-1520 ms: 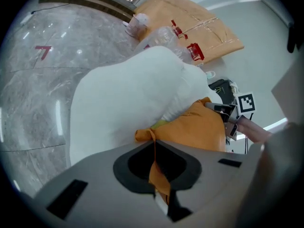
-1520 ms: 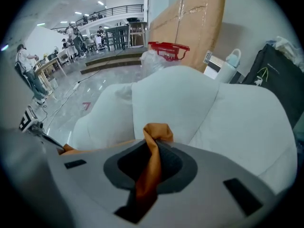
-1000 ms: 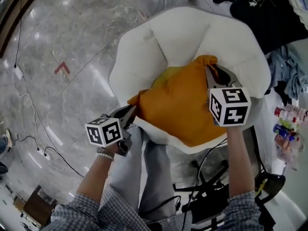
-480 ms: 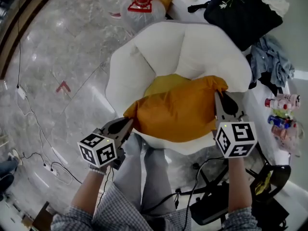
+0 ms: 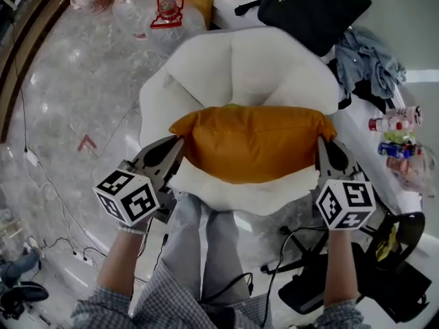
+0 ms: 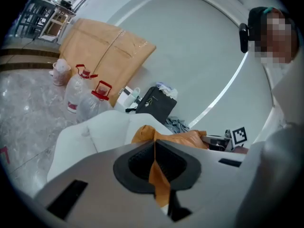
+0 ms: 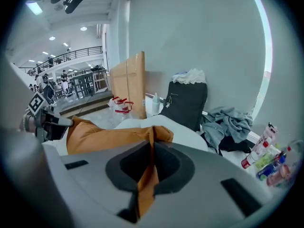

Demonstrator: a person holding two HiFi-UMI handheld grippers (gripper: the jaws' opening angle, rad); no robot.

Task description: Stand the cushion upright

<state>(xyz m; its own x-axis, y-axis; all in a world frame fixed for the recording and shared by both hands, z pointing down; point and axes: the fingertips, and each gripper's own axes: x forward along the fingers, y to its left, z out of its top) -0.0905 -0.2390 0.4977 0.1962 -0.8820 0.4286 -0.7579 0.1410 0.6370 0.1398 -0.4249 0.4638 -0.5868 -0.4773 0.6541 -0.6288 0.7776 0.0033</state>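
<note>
The left tongs (image 5: 177,146) and right tongs (image 5: 322,144) are grey shells with black inner pads, each carrying a white cube (image 5: 127,196) printed with black square markers. Rolled-up blue-grey checked sleeves (image 5: 103,308), a pale bead bracelet (image 5: 130,229) on the left wrist, light grey trousers (image 5: 202,245)

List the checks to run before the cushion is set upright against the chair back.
1. Left tool shut on a corner of the cushion: ok.
2. Right tool: jaws have just been closing, with orange fabric pinched between them: ok.
3. Cushion spans level between both tools: ok.
4. Cushion's lower edge resting on the seat: cannot tell.
5. White chair back bare behind the cushion: ok.
</note>
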